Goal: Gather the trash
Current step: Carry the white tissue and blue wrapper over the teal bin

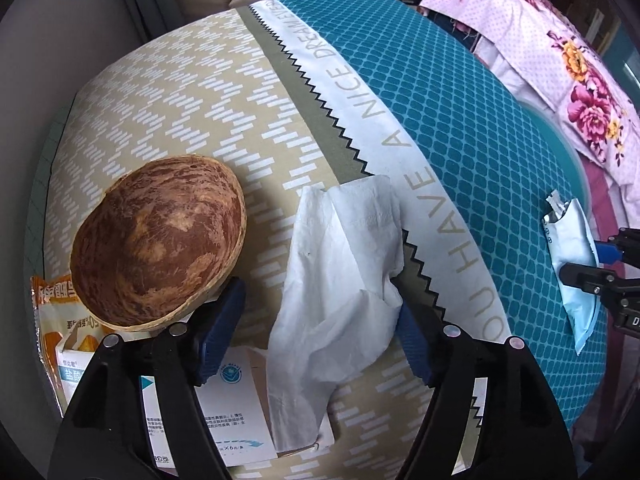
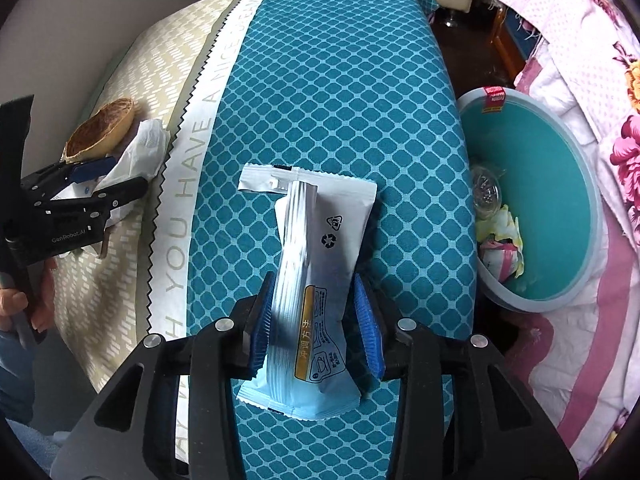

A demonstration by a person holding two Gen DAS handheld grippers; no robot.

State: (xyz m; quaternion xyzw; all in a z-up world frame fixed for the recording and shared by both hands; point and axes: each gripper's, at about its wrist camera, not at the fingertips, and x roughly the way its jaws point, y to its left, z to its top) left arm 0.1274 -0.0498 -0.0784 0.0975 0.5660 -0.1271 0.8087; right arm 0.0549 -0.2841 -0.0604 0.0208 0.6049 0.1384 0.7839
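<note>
- Risk on right hand-held gripper (image 2: 316, 322): spread either side of blue sachet (image 2: 316, 280) lying on teal bed cover (image 2: 340, 80) — could crush or skid out on closing.
- Left hand-held gripper (image 1: 320, 332), spread around white tissue (image 1: 340, 276) on beige pillow (image 1: 180, 92): limp, likely to tear or slip free.
- Brown shell (image 1: 158, 240) just beside — easily nudged.
- Teal basin (image 2: 536, 200) sits off the bed edge; a drop could miss.

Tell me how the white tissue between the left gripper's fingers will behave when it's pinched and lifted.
The tissue is crumpled and thin, so it will probably collapse flat between the left gripper pads and hang limp. It looks very light, so lifting should take little force. One end lies over the white box, which is unlikely to snag it.
</note>
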